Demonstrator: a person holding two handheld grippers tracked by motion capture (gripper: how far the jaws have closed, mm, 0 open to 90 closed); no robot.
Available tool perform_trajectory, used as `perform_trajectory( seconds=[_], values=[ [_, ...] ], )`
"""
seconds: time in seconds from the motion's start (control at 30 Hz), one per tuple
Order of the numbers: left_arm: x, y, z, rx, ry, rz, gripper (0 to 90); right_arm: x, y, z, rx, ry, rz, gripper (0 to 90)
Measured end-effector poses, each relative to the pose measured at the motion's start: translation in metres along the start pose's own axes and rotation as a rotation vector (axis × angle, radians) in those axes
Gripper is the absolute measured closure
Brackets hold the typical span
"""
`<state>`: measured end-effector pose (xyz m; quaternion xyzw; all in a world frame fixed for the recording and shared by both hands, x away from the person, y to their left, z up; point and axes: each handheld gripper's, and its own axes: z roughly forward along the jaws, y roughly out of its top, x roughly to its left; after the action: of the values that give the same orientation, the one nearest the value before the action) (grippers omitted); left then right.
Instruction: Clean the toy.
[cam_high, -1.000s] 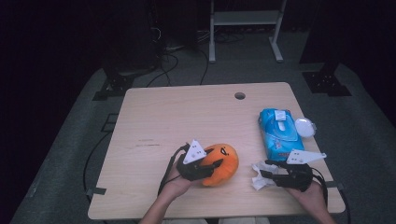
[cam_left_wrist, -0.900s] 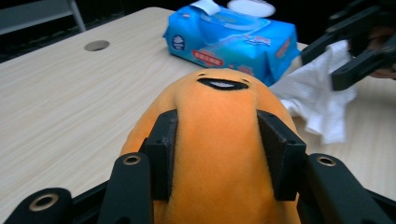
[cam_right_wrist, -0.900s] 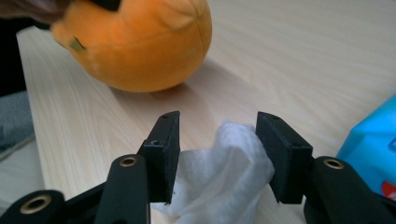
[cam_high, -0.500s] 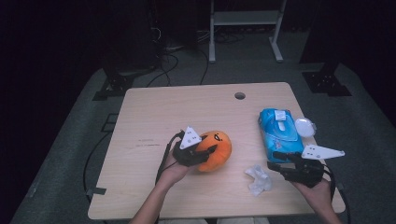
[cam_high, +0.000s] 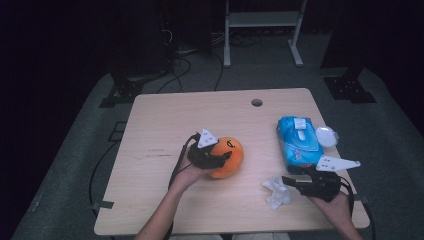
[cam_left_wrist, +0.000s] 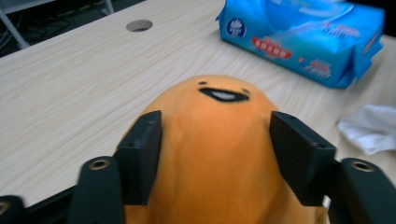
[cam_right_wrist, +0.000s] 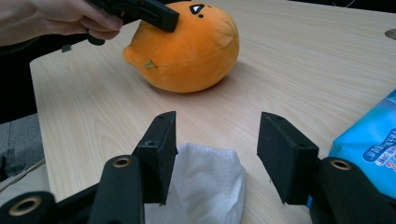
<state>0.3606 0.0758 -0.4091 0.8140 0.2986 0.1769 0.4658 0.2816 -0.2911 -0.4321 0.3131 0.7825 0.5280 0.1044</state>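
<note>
The round orange plush toy with a stitched black smiling face (cam_high: 228, 157) lies on the pale wooden desk (cam_high: 165, 120), left of centre and well apart from the blue plastic pack of wet wipes (cam_high: 298, 142) at the right edge. The left gripper (cam_left_wrist: 215, 140) straddles the toy: its jaws have just been opening, and in the left gripper view they stand apart on either flank of the soft body, the pads lying along the fabric with no dent in it.

The step in hand looks like letting the toy go. To do it well, the jaws should spread clear of the plush on both sides before the hand draws back, and the withdrawal should run straight along the jaws' own line, so that neither pad drags the fabric and rolls the toy over.

The right gripper (cam_right_wrist: 215, 140) hovers with its jaws apart just above the crumpled white tissue (cam_high: 278, 191), which lies on the desk in front of the wipes pack; nothing is clamped. If the tissue is next, the jaws should come down around its raised fold, not its flat edge, and close gently.
</note>
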Motion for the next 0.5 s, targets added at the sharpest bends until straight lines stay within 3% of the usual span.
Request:
perform_trajectory(
  seconds=[0.1, 0.27, 0.5],
  values=[
    [-0.001, 0.006, -0.010, -0.036, -0.004, -0.017, 28.5, 0.001, 0.000, 0.000, -0.002, 0.001, 0.002, 44.9],
    [-0.005, 0.013, -0.026, -0.061, 0.004, -0.005, 23.0, 0.001, 0.001, -0.002, -0.012, -0.007, 0.005, 43.3],
    [0.000, 0.004, -0.046, -0.058, 0.019, -0.030, 20.5, 0.001, -0.001, 0.002, -0.006, -0.003, 0.018, 42.3]
  ],
)
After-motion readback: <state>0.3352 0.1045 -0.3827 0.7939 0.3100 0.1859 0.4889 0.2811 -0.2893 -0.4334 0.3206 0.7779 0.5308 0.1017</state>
